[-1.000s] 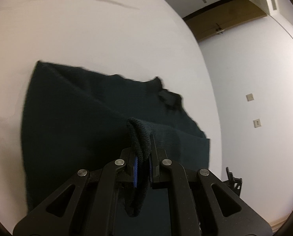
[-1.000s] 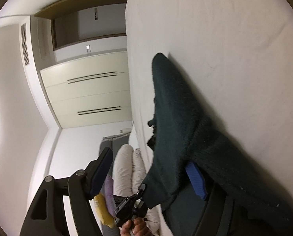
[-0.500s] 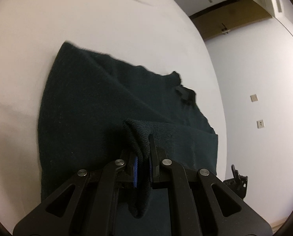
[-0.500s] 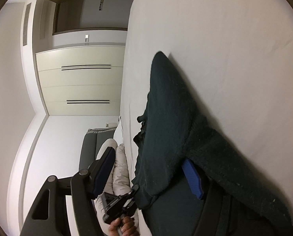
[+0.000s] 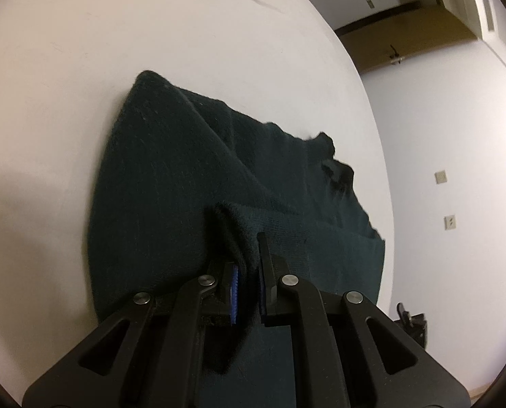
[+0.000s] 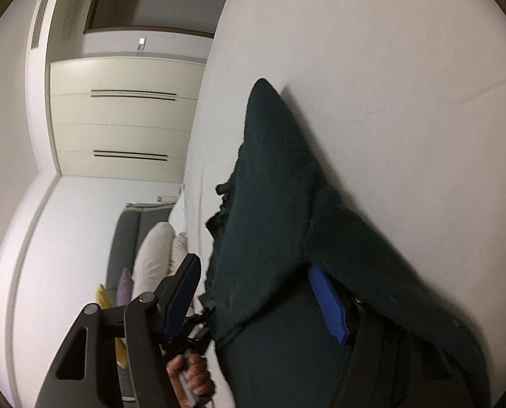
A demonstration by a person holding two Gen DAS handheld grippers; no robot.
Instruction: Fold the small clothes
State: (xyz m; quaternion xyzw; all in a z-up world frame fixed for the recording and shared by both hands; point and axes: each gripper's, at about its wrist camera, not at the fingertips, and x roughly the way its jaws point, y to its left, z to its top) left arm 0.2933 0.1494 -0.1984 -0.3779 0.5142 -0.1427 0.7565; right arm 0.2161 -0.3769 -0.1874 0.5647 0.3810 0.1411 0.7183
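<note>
Left wrist view: the left gripper (image 5: 248,265), jaws nearly closed, pinches a folded ribbed edge of a dark green knitted sweater (image 5: 191,183) spread on a white bed (image 5: 117,27), near its edge by the wall. Right wrist view: the right gripper (image 6: 259,292) stands with jaws wide apart, sweater cloth (image 6: 273,204) draped over its far blue pad (image 6: 327,301) and not clamped; a hand (image 6: 191,377) grips the other tool's handle below
</note>
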